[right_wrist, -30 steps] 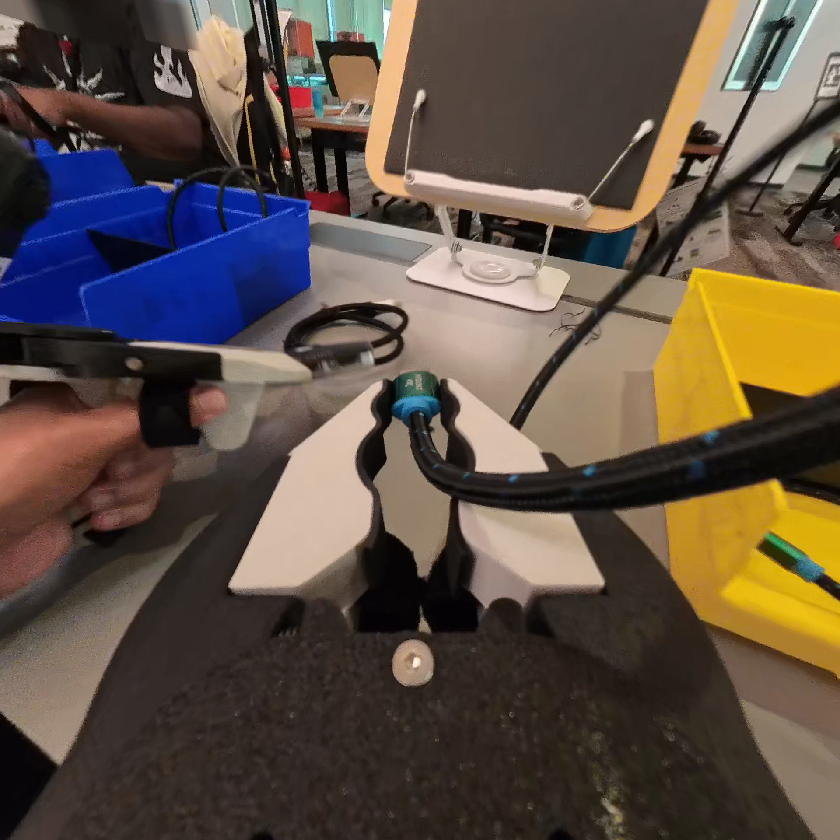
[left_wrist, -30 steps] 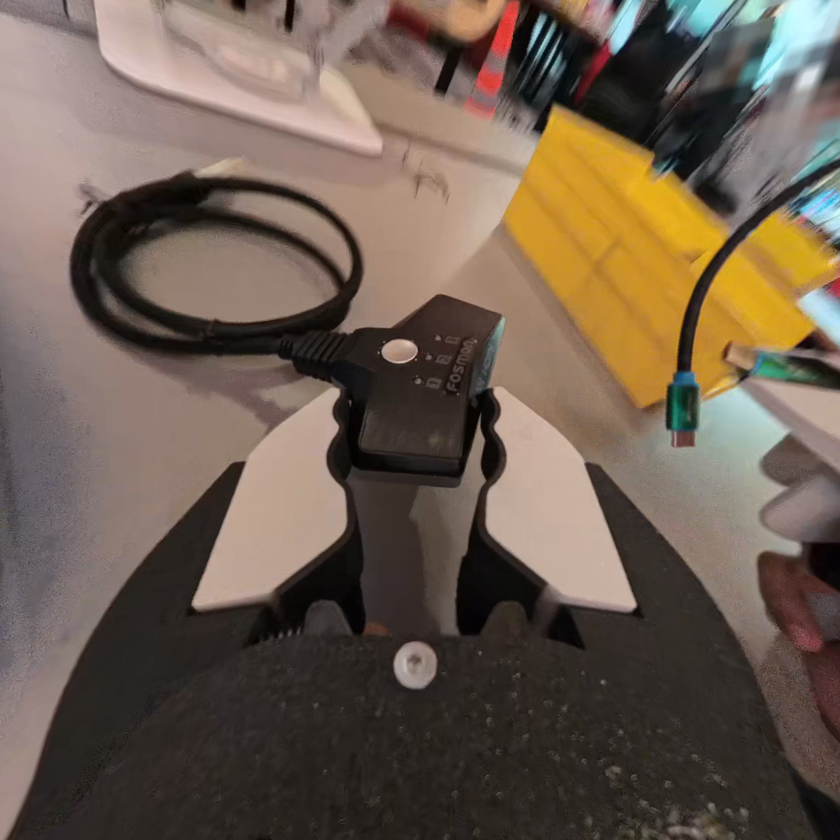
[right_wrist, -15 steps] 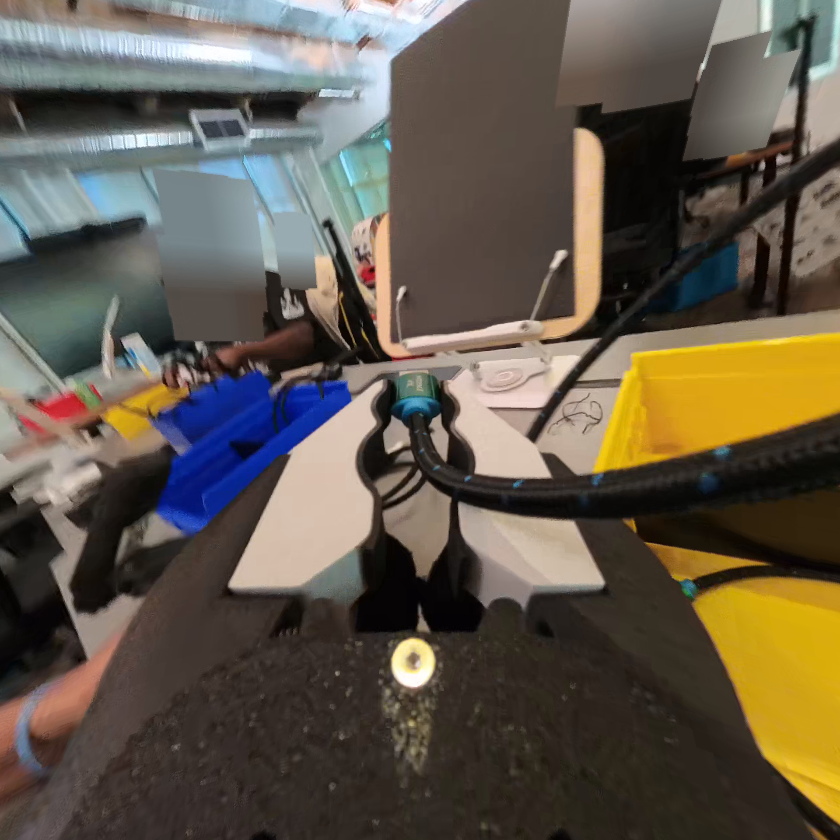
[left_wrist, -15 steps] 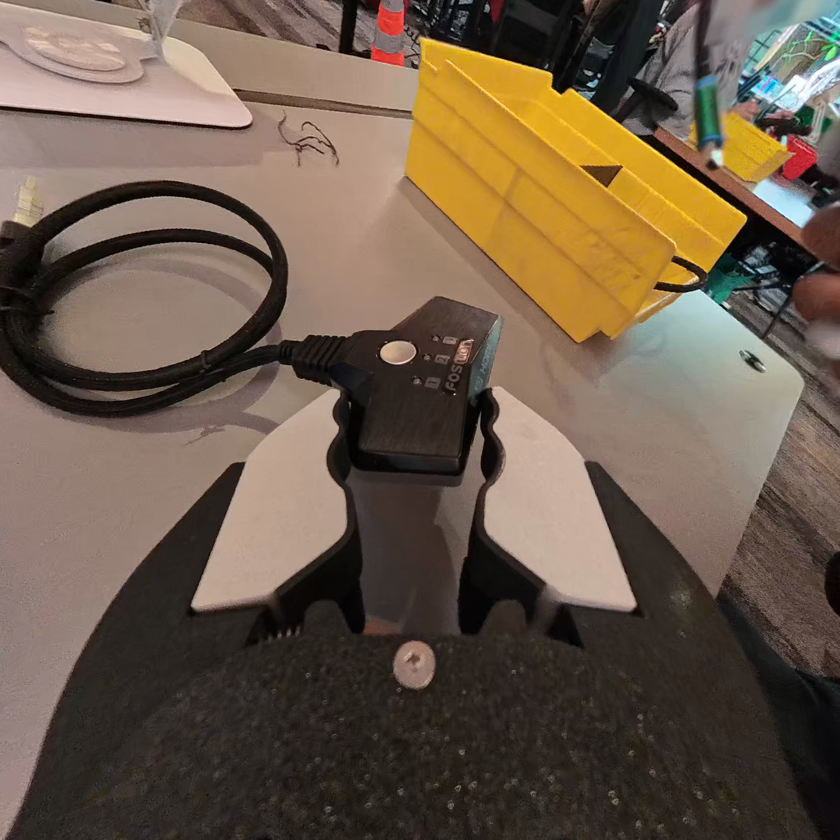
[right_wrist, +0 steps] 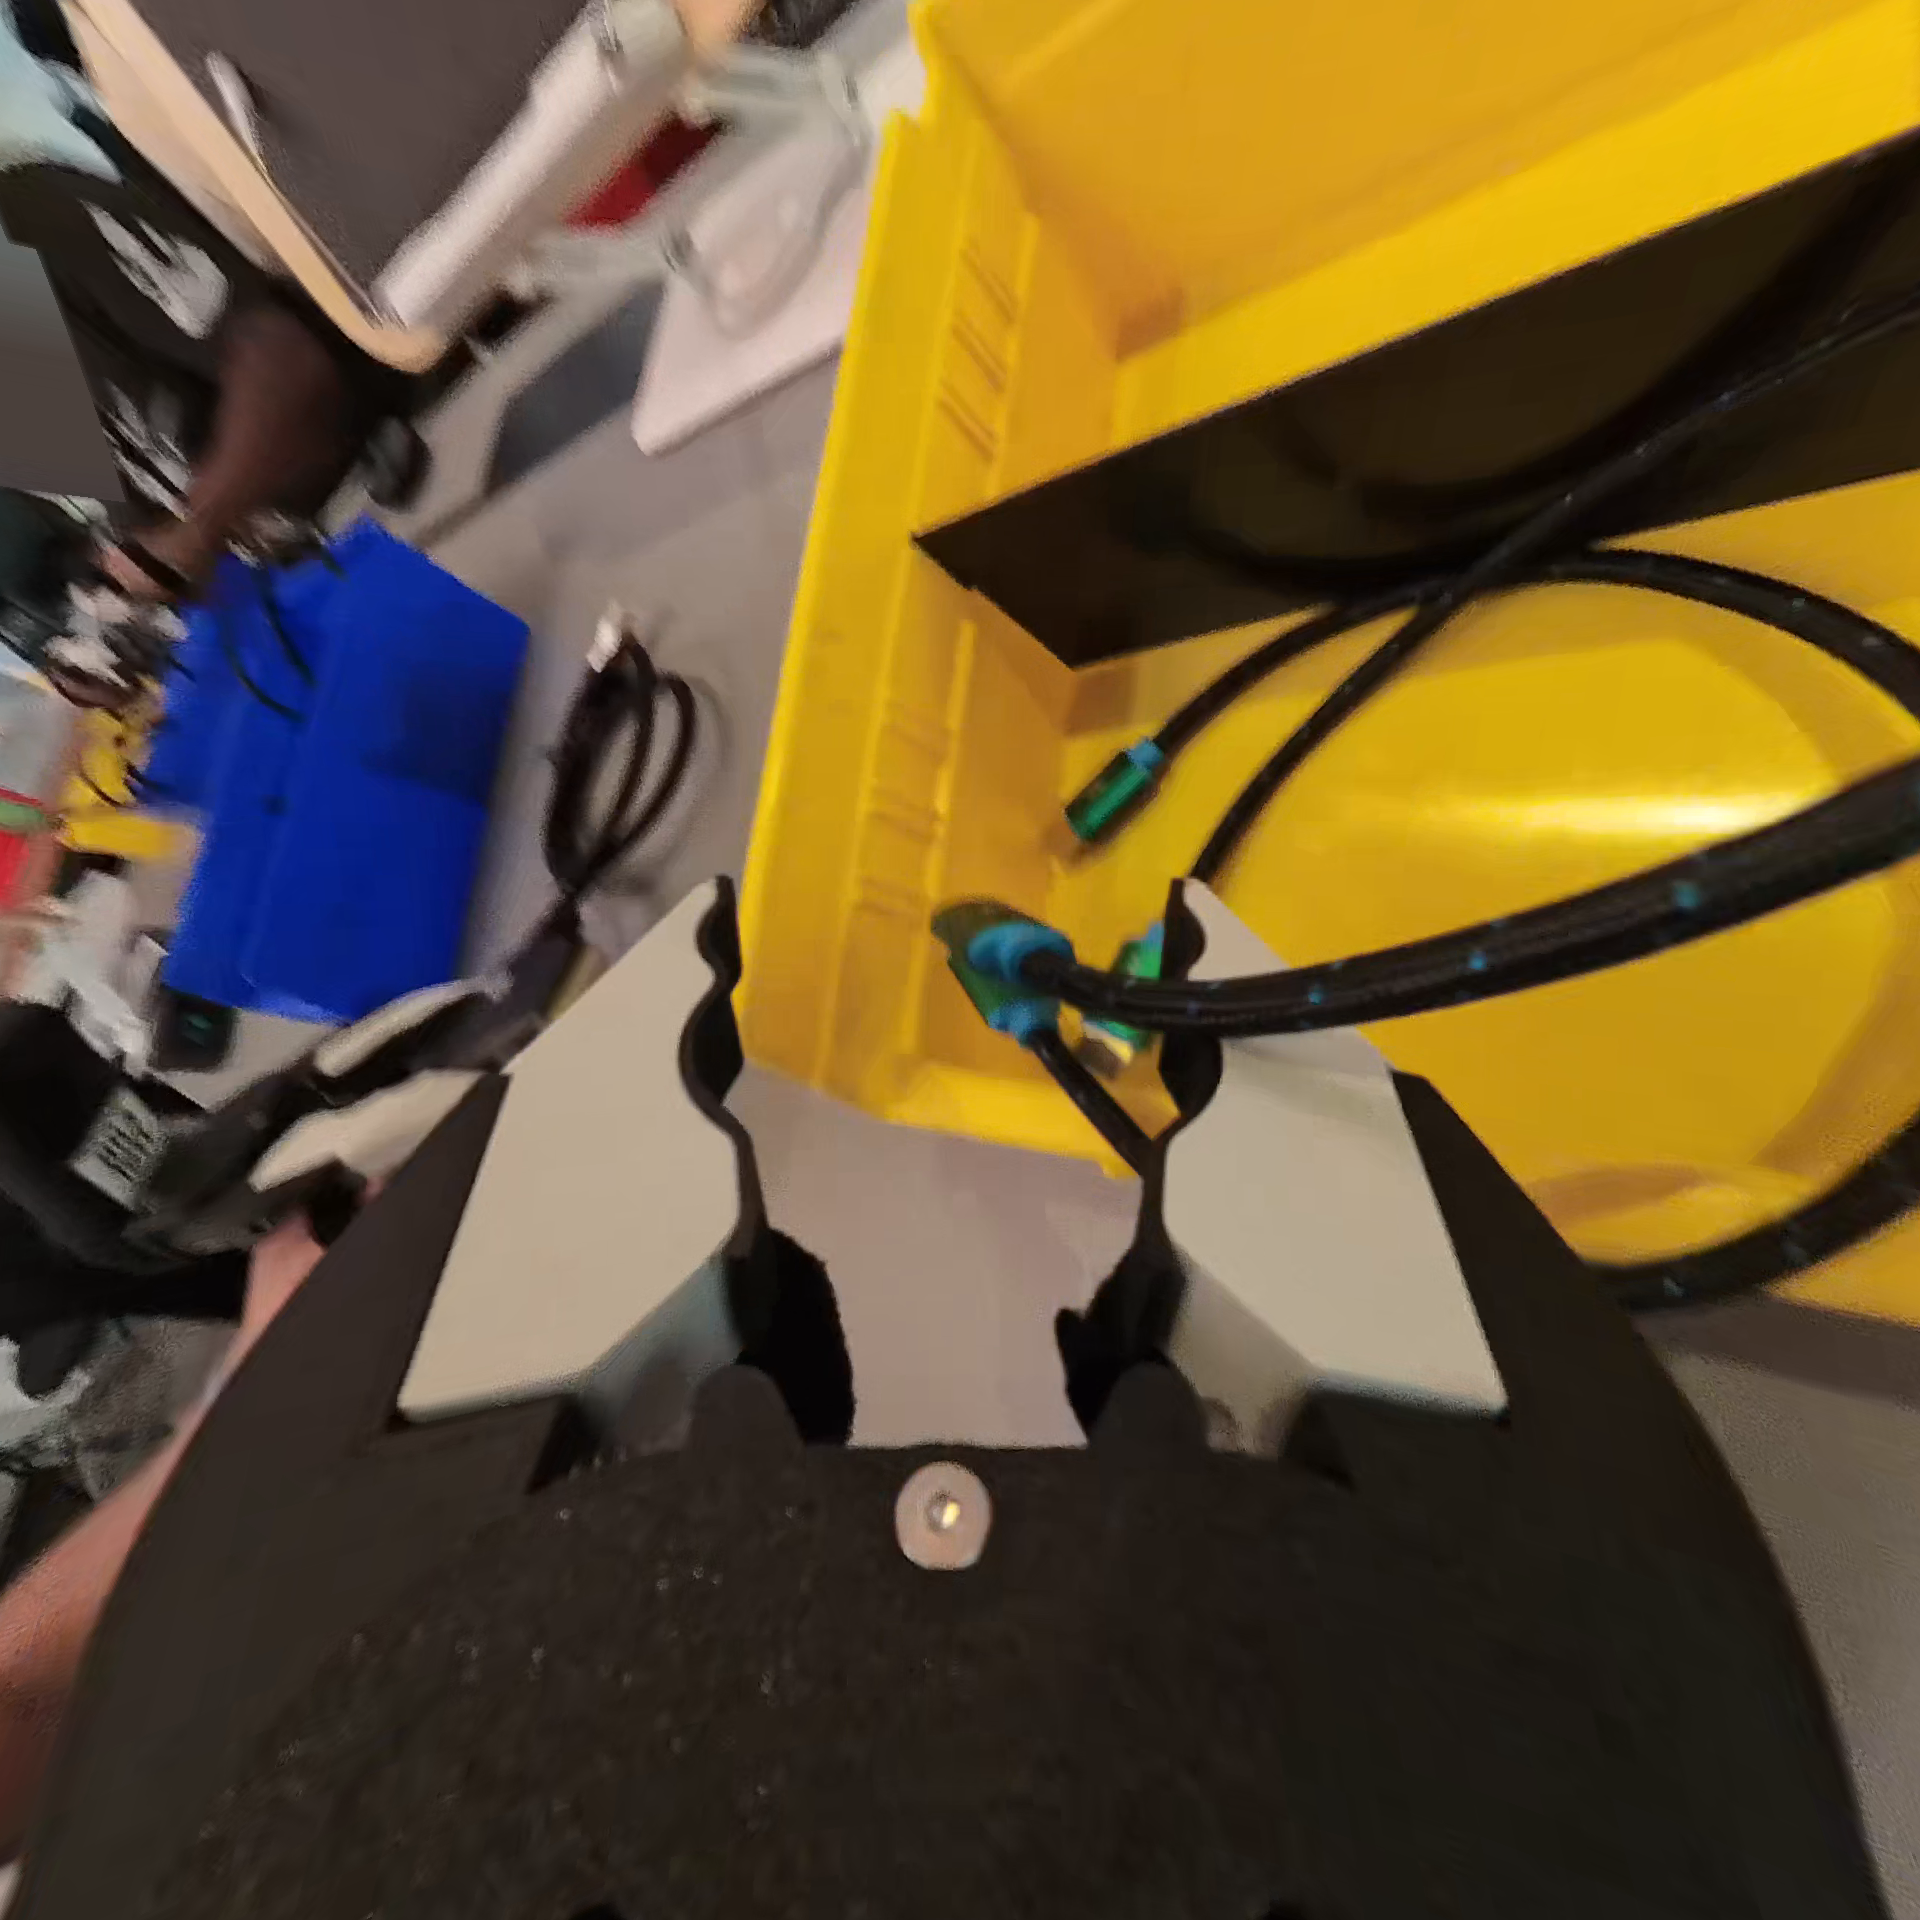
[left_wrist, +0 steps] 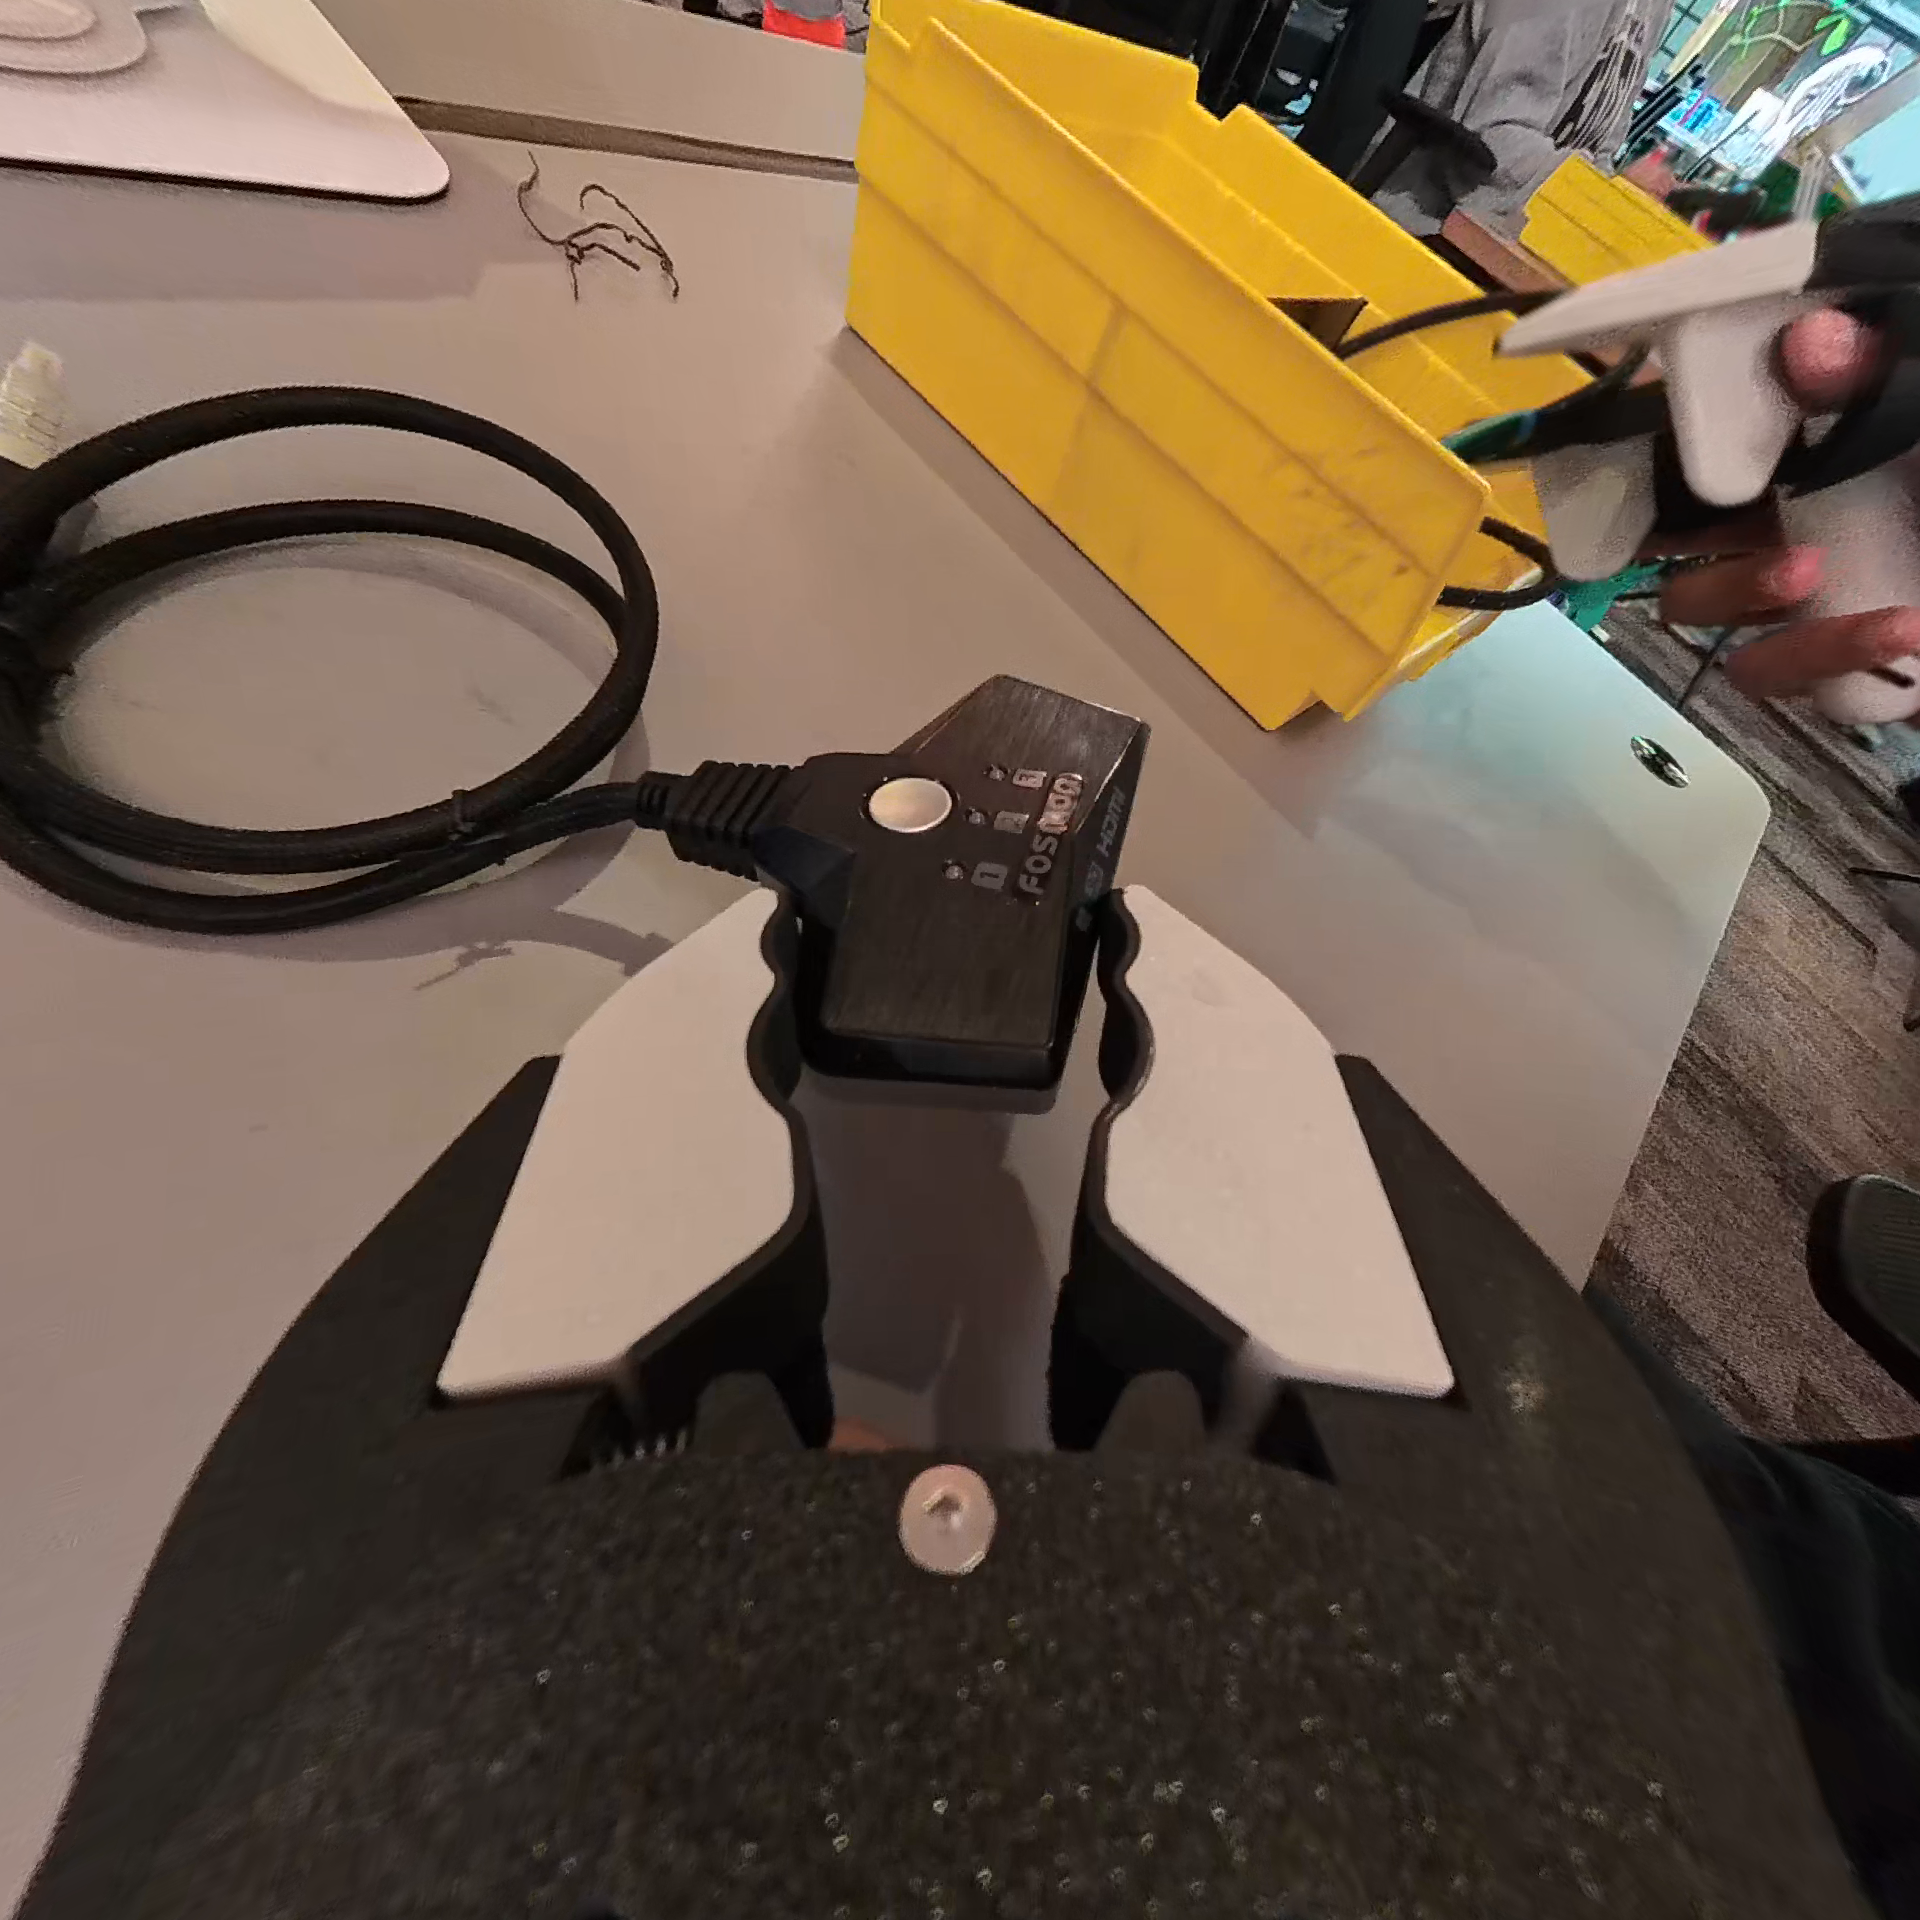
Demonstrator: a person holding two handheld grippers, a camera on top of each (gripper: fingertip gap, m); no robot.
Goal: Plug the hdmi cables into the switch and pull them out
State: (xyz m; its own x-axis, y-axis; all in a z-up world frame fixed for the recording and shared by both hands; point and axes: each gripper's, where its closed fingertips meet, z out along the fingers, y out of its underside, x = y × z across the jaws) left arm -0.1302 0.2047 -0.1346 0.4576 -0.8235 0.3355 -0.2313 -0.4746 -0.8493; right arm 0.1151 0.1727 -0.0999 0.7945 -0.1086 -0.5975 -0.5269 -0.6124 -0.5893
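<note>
My left gripper is shut on the black HDMI switch and holds it just above the grey table. The switch's own black cable lies coiled on the table to the left. My right gripper is open with its jaws wide apart, above the near corner of the yellow bin. A braided black HDMI cable with a green and blue plug lies inside the bin between the fingertips, held by nothing. A second green plug lies farther in. The right gripper also shows in the left wrist view.
The yellow bin stands at the table's right side and has a black divider. A blue bin is at the far left. A white stand base sits at the back. The table edge is close on the right.
My right gripper has swung down over the yellow bin and opened, letting go of the green-plug cable, which now lies in the bin. My left gripper still holds the switch.
</note>
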